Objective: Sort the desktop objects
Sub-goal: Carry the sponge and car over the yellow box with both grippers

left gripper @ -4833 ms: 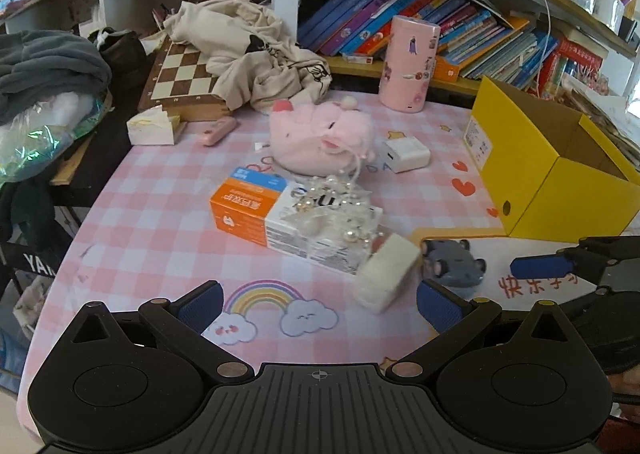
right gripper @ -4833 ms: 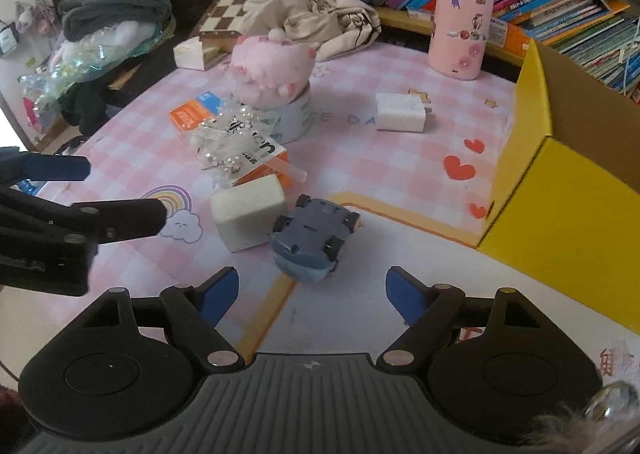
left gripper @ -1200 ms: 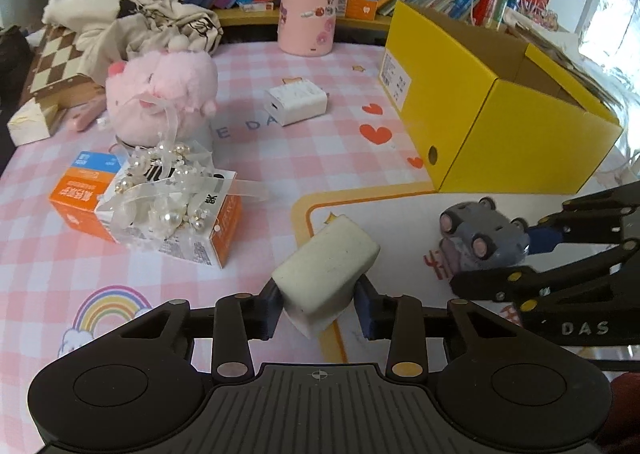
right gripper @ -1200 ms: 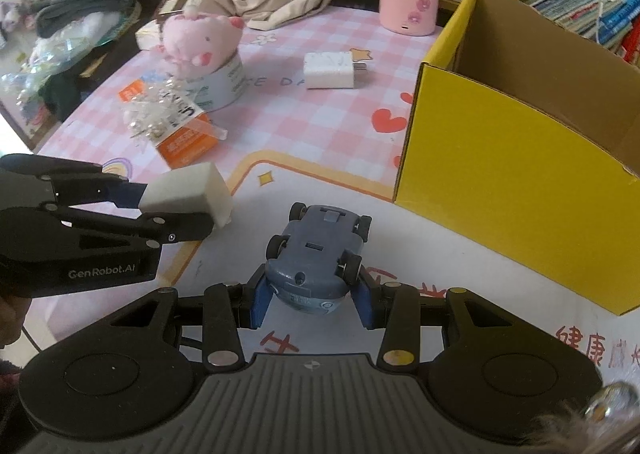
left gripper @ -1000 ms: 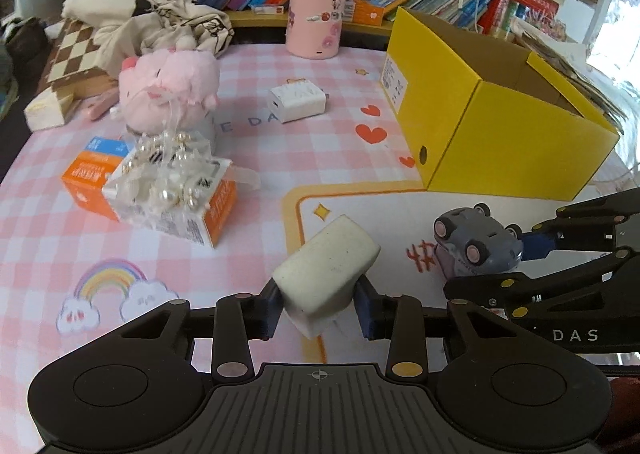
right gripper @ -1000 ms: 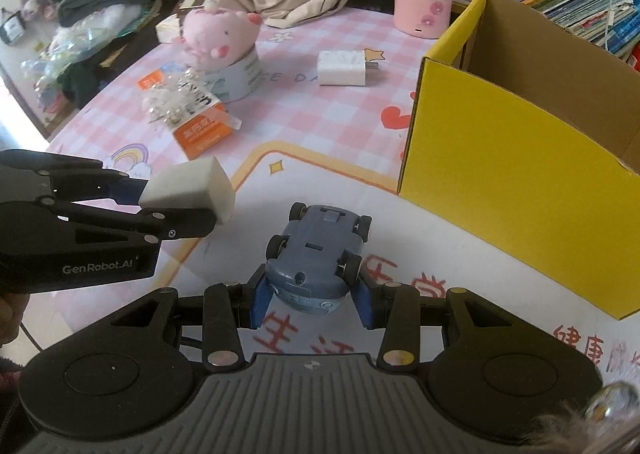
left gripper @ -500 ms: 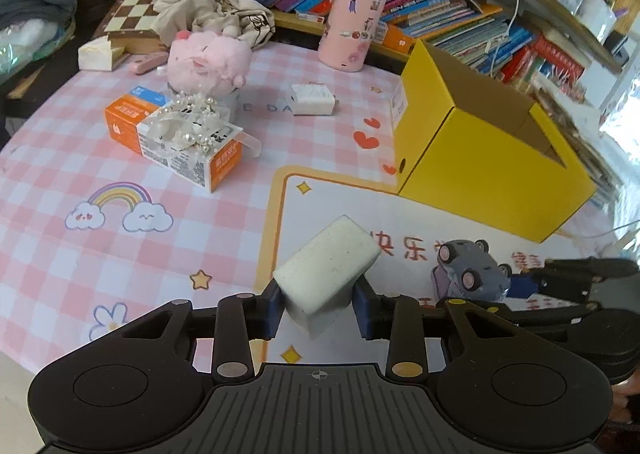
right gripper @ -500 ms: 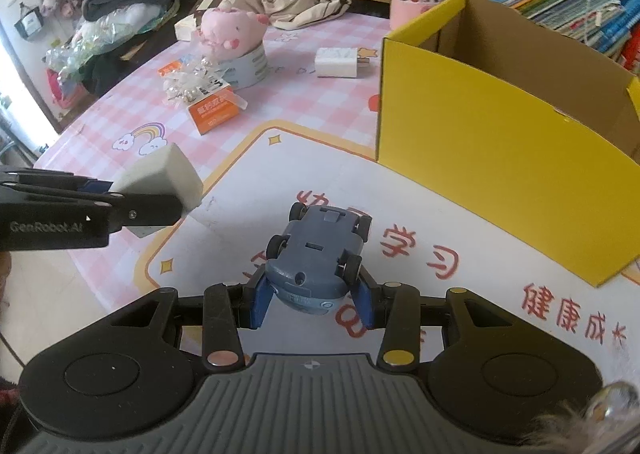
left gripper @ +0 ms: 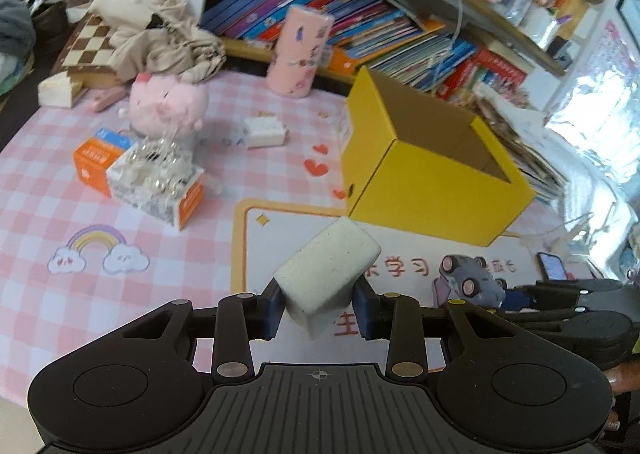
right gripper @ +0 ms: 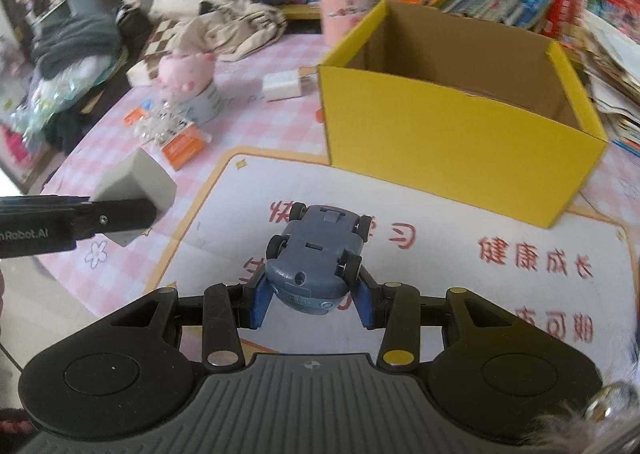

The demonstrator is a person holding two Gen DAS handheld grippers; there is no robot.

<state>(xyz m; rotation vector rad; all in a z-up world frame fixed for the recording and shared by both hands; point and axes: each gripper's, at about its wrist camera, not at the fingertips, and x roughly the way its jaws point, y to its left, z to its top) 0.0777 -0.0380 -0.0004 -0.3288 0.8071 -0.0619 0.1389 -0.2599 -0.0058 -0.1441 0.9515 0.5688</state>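
Over the white mat with red characters, both tongs are up in the air with something pinched in each. Left tongs are clamped on an off-white block, looks like a big eraser or sponge, tilted with one corner pointing down, blue pads tight on its two sides. In the right wrist view you can see that same block sticking out past the black fingers at the left edge, hanging over the pink checked cloth on the counter.

Right tongs are squeezed shut on a grey-blue toy car, upside down with its wheels facing up, held by its lower end so most of the body pokes out past the pads. From the left wrist view the car shows up low on the right, close to the block but not touching.

Just beyond the mat sits the open yellow cardboard box; what I can see of its inside is just brown cardboard. Still sitting on the counter: a white charger plug, a pink plush pig, an orange and white carton with a clump of pearly beads on top, and a pink cylinder standing back by the shelf of books. Chessboard and a crumpled beige cloth are off at the far left.
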